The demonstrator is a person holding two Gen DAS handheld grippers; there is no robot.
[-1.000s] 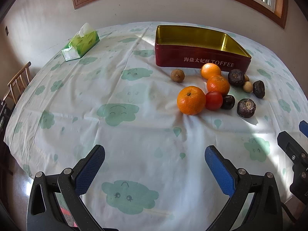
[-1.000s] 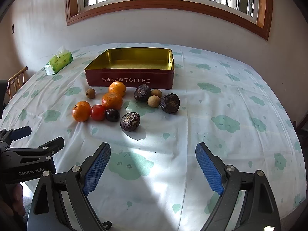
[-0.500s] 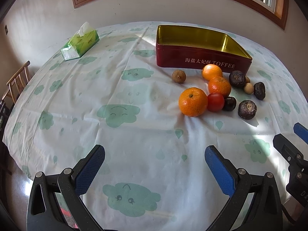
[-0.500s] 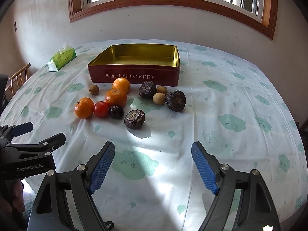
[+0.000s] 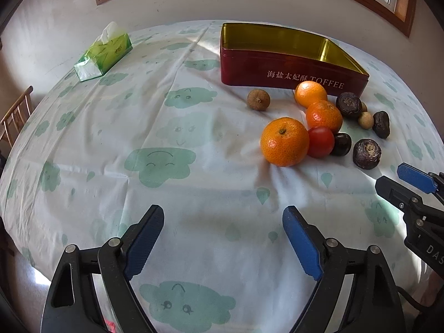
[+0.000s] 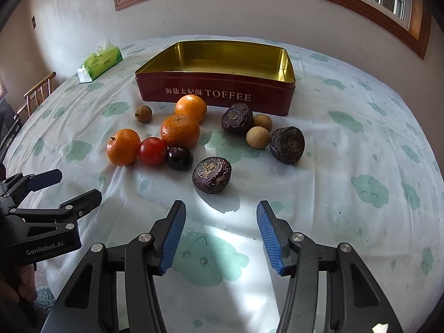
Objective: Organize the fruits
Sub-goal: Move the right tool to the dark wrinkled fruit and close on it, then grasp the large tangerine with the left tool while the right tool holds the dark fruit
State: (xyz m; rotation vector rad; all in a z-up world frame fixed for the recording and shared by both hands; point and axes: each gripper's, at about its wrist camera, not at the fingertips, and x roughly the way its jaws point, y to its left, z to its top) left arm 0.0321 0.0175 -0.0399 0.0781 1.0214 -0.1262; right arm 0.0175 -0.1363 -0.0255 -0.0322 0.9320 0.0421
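A red toffee tin [image 6: 216, 94] with an empty gold inside stands at the back of the table; it also shows in the left wrist view [image 5: 291, 69]. In front of it lie three oranges [image 6: 123, 147], a red tomato [image 6: 152, 151], dark wrinkled fruits [image 6: 212, 174] and small brown round fruits [image 6: 258, 137]. My right gripper [image 6: 220, 216] is open and empty, just short of the nearest dark fruit. My left gripper [image 5: 223, 222] is open and empty, short of the nearest orange [image 5: 284, 141].
A green tissue box [image 5: 104, 51] sits at the back left of the table. A wooden chair [image 6: 37, 94] stands beyond the table's left edge. A wall with a wood-framed window is behind the table. The cloth has green cloud prints.
Both grippers have moved forward toward the fruits, which now look larger and nearer. The right gripper's jaws have narrowed somewhat. No fruit has moved.
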